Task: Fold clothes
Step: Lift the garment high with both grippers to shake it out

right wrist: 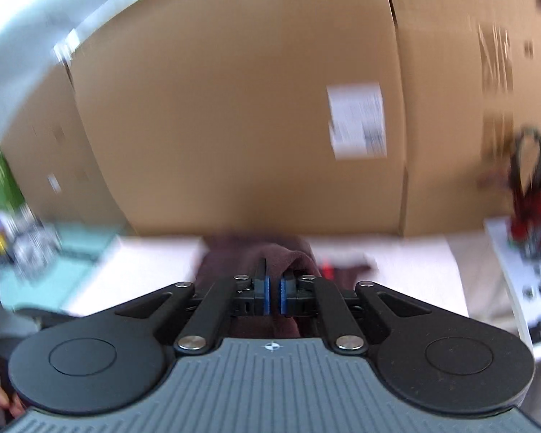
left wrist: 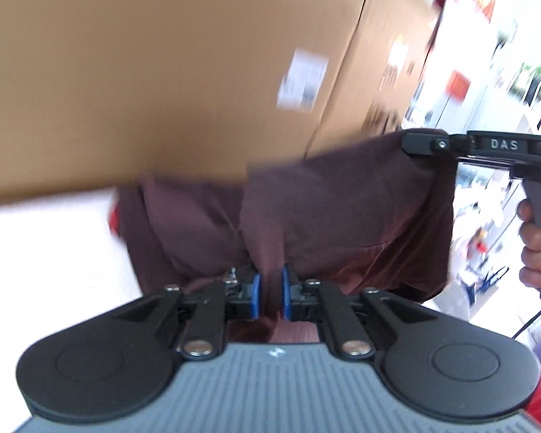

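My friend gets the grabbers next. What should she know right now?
Left gripper: shut on the maroon cloth.
Right gripper: shut on the same cloth, at another spot.
Cloth: lifted, stretched between the two grippers and hanging over the white table, in front of the cardboard boxes.
Done: both grips taken, cloth raised.
Left: no fold shows yet; probably lay it flat, then fold. The pictures are blurry, so check the grips first.

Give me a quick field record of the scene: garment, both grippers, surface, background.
garment: dark maroon cloth, lifted off the table, hanging between both grippers
left gripper: shut on the cloth
right gripper: shut on the cloth, pinching its other edge
table: white, below the cloth
background: large cardboard box with a white label
image: motion-blurred
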`<state>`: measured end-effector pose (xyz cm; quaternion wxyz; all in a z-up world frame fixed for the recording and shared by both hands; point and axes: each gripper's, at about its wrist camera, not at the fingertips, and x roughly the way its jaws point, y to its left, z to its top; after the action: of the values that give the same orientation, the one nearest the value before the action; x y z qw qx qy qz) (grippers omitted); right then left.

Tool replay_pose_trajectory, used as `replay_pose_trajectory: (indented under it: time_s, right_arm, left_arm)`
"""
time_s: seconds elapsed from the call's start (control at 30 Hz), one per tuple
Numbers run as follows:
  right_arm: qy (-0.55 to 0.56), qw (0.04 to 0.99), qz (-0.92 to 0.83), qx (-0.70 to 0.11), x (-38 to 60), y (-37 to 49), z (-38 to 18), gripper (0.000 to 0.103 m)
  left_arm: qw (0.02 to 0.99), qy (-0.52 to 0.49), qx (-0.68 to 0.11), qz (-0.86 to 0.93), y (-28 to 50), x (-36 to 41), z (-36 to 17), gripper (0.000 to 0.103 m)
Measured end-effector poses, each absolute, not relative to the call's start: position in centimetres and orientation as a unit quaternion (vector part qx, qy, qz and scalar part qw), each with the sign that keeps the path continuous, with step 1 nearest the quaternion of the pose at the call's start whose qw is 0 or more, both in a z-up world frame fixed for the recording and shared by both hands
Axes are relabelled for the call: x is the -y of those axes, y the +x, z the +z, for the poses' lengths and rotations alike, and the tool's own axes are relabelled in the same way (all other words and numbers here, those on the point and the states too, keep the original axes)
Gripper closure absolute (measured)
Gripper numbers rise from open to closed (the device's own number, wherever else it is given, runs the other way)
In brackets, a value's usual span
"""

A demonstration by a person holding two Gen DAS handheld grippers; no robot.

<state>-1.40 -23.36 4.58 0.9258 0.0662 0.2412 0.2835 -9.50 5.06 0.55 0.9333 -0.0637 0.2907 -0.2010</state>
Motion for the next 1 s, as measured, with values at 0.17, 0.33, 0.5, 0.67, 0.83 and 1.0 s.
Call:
replay_pose_trajectory:
  time_s: [0.17,0.33,0.5,0.67,0.83,1.0]
  right_arm:
    - [0.099,0.931,0.312,-0.161,22.4,-2.4,12.1,0.097]
    - [0.113,0.93,0.33,-0.118,20.5,-2.7,17.5,0.097]
    - [0.139,0.919,0.351,-0.114,19.7,-2.1,19.8,0.097]
    - [0.155,0.906,0.381,-0.097,19.4,-3.0,21.3,0.097]
    - [0.173,0.89,0.413,-0.086,18.5,-3.1,21.7,0.097]
    - [0.185,0.879,0.431,-0.087,20.0,-4.2,20.3,0.097]
  left_arm:
    - [0.959,-0.05,-0.198,-0.197,-11.7,-8.7,8.9,0.103]
    - [0.967,-0.03,-0.183,-0.176,-14.0,-10.8,12.6,0.103]
    - [0.95,-0.052,-0.251,-0.176,-15.4,-11.6,9.3,0.103]
    - [0.942,-0.045,-0.276,-0.188,-15.3,-10.1,5.9,0.076]
    - [0.945,-0.009,-0.264,-0.194,-12.2,-7.8,2.2,0.073]
    - [0.93,-0.009,-0.283,-0.233,-10.2,-9.2,0.3,0.067]
